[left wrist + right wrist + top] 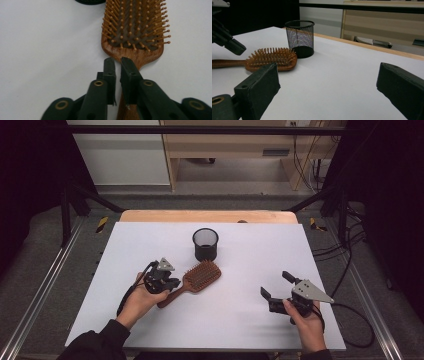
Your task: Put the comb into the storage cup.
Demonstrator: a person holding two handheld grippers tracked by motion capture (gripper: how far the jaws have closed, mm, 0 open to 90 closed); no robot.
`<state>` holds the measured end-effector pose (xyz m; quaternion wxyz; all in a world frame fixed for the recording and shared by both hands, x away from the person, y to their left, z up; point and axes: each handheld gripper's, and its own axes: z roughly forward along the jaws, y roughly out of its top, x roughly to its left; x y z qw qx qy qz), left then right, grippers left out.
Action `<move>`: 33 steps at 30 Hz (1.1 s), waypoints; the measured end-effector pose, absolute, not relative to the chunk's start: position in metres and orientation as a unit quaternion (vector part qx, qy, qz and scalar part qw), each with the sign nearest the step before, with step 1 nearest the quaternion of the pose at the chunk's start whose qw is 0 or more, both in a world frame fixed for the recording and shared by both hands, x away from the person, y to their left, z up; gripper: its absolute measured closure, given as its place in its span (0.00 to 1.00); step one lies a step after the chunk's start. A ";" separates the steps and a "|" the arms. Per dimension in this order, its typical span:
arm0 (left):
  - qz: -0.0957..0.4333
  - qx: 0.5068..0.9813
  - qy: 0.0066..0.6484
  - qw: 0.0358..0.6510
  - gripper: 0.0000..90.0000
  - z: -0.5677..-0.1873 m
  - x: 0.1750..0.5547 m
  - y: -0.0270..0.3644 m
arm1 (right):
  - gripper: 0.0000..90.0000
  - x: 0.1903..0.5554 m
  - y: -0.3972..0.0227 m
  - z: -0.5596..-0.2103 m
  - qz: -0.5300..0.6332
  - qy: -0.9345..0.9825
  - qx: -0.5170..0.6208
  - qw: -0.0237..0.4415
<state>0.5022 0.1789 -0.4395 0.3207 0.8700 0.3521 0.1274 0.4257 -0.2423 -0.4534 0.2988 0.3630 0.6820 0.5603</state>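
A wooden paddle hairbrush lies bristles up on the white table, its handle pointing toward the person's left hand. A black mesh cup stands upright just behind the brush head. My left gripper hovers over the brush's neck; in the left gripper view its jaws stand almost together, a thin slit apart, above the brush with nothing clamped. My right gripper rests at the front right, wide open and empty, facing the brush and the cup.
The white sheet covers a wooden tabletop whose bare edge shows at the back. Metal frame rails run along both sides, and cables trail on the floor at the right. A wooden cabinet stands beyond the table.
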 end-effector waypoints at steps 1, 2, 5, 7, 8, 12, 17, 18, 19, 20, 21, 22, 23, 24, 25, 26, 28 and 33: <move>0.129 0.870 0.353 0.321 0.85 -0.438 0.502 0.179 | 0.05 0.426 -0.242 -0.453 0.560 0.682 0.363 0.299; 0.129 0.869 0.353 0.320 0.81 -0.438 0.501 0.178 | 0.05 0.426 -0.242 -0.453 0.560 0.682 0.363 0.299; 0.130 0.873 0.352 0.313 0.68 -0.437 0.500 0.175 | 0.05 0.426 -0.242 -0.454 0.559 0.682 0.364 0.299; 0.136 0.873 0.352 0.309 0.57 -0.437 0.499 0.172 | 0.05 0.426 -0.242 -0.454 0.558 0.683 0.365 0.298; 0.136 0.872 0.354 0.309 0.52 -0.437 0.499 0.171 | 0.05 0.426 -0.242 -0.454 0.558 0.683 0.365 0.299; 0.139 0.873 0.352 0.307 0.33 -0.434 0.497 0.167 | 0.05 0.426 -0.243 -0.454 0.559 0.682 0.366 0.299; 0.121 0.878 0.348 0.304 0.12 -0.435 0.496 0.164 | 0.05 0.426 -0.243 -0.454 0.559 0.682 0.367 0.298; 0.117 0.881 0.346 0.302 0.09 -0.436 0.496 0.164 | 0.05 0.426 -0.243 -0.454 0.558 0.682 0.367 0.298; 0.117 0.883 0.343 0.299 0.07 -0.437 0.497 0.164 | 0.05 0.426 -0.243 -0.454 0.558 0.683 0.367 0.297; 0.117 0.884 0.341 0.297 0.07 -0.439 0.497 0.163 | 0.05 0.426 -0.243 -0.454 0.558 0.683 0.367 0.297; 0.114 0.886 0.340 0.295 0.07 -0.440 0.497 0.163 | 0.05 0.426 -0.243 -0.454 0.558 0.682 0.367 0.297; 0.111 0.886 0.341 0.293 0.07 -0.442 0.498 0.163 | 0.05 0.426 -0.243 -0.454 0.558 0.682 0.367 0.297; 0.109 0.888 0.341 0.290 0.07 -0.443 0.498 0.162 | 0.05 0.426 -0.243 -0.454 0.558 0.682 0.367 0.297; 0.109 0.888 0.341 0.288 0.07 -0.445 0.498 0.162 | 0.05 0.426 -0.243 -0.454 0.558 0.682 0.368 0.297; 0.109 0.889 0.340 0.286 0.07 -0.446 0.498 0.162 | 0.05 0.426 -0.243 -0.455 0.558 0.682 0.368 0.297; 0.106 0.890 0.340 0.284 0.07 -0.447 0.499 0.161 | 0.05 0.426 -0.243 -0.455 0.558 0.682 0.368 0.297; 0.107 0.890 0.342 0.281 0.07 -0.449 0.500 0.161 | 0.05 0.426 -0.243 -0.455 0.558 0.682 0.368 0.296; 0.104 0.891 0.347 0.275 0.07 -0.453 0.502 0.161 | 0.05 0.426 -0.243 -0.455 0.559 0.683 0.367 0.295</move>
